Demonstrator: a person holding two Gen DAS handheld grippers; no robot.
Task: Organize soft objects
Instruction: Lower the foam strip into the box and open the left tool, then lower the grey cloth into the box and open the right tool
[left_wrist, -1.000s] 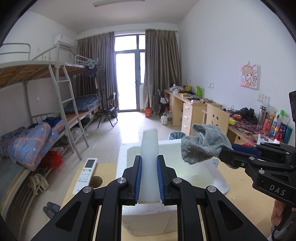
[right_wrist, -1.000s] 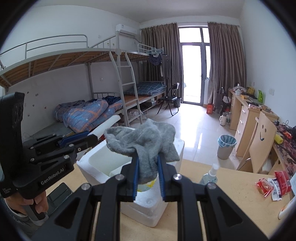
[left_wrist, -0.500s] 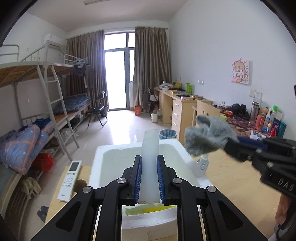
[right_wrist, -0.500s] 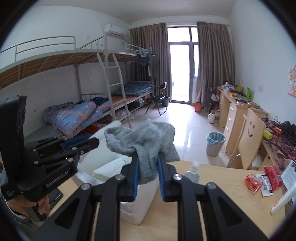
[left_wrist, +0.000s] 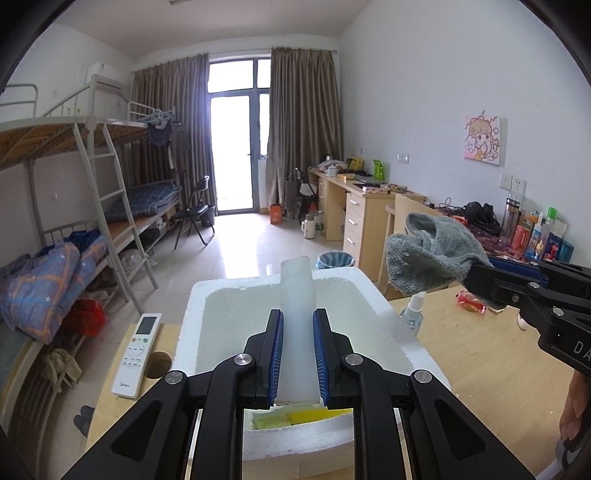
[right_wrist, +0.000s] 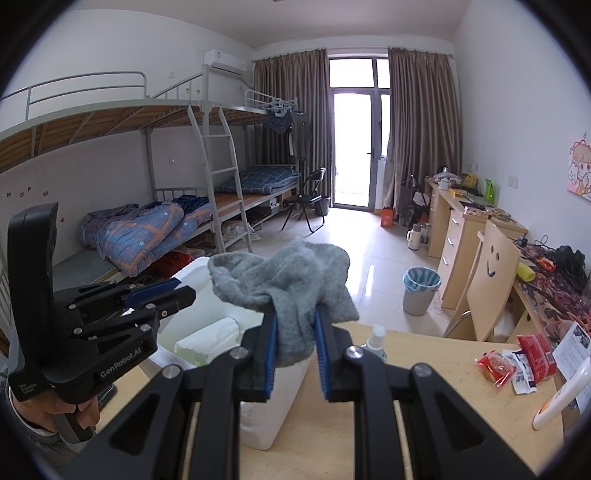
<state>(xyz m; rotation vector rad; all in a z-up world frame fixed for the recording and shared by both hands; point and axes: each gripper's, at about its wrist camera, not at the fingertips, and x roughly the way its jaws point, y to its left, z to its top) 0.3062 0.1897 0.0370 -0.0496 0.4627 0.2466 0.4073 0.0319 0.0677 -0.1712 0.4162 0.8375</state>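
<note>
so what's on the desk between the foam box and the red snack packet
A small clear spray bottle stands between the white foam box and the red snack packet; the right wrist view shows it best.

The right tongs are clamped on a crumpled grey sock, which bunches up above the blue pads and hangs a little below them. To the left, the left tongs reach in sideways, gripped by a hand at the lower left edge; what they carry cannot be made out. Between the two sits a white foam box on the wooden counter, with a white roll lying inside it. A small spray bottle stands just beside the box, and red snack packets lie near the counter's right edge.
</note>
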